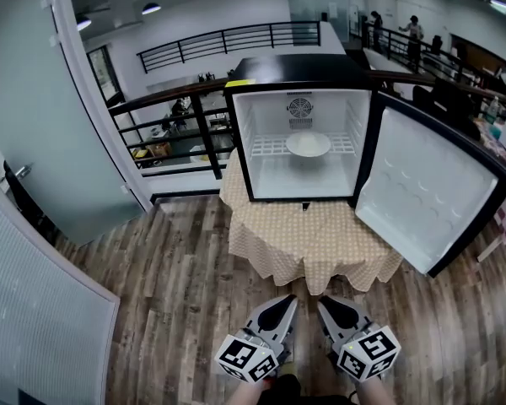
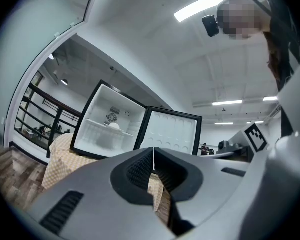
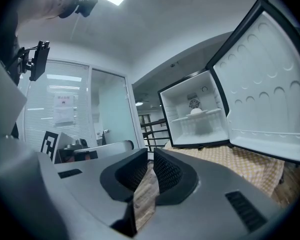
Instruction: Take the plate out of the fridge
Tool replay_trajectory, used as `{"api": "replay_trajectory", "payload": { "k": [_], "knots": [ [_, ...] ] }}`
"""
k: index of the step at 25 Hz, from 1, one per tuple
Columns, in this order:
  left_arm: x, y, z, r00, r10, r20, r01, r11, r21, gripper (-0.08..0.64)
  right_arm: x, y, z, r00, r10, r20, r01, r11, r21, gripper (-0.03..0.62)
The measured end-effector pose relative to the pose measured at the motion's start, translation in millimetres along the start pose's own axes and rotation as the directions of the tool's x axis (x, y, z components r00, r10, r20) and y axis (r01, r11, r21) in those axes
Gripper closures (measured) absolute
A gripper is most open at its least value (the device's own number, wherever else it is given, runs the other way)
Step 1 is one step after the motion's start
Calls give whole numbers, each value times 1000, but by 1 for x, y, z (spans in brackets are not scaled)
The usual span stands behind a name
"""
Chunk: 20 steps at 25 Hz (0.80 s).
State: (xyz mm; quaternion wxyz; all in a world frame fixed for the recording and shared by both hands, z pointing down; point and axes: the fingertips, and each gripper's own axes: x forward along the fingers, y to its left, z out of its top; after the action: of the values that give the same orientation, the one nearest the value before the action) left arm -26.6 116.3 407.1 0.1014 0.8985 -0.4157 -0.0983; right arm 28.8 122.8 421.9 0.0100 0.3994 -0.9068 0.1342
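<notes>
Head view: we look down on a wood-plank floor, with a frosted glass door at the far left and a black railing just right of it. At centre, a black mini fridge stands on a table under a beige checked tablecloth. The plate, white and round, rests on the fridge's wire shelf, below the rear fan grille. The fridge door is swung fully open to the right.

At the bottom edge, we hold both tools low over the floor, well apart from the table. The left gripper points toward the fridge; in the left gripper view its jaws are pressed together at the tips, with nothing pinched. The right gripper sits just beside it; in the right gripper view its jaws are drawn in to a thin slit, also holding nothing. Both gripper views show the plate on the shelf, far ahead of the jaws.
</notes>
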Motion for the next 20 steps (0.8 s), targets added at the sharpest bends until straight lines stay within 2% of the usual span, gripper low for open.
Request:
{"api": "replay_trajectory", "payload": {
  "k": [11, 20],
  "knots": [
    [48, 65, 10, 1000, -24, -4, 24, 999, -23, 548, 74, -35, 12, 1000, -18, -15, 18, 1000, 0, 537],
    [65, 87, -5, 999, -23, -26, 22, 998, -62, 548, 99, -49, 4, 999, -24, -46, 25, 1000, 9, 537]
  ]
}}
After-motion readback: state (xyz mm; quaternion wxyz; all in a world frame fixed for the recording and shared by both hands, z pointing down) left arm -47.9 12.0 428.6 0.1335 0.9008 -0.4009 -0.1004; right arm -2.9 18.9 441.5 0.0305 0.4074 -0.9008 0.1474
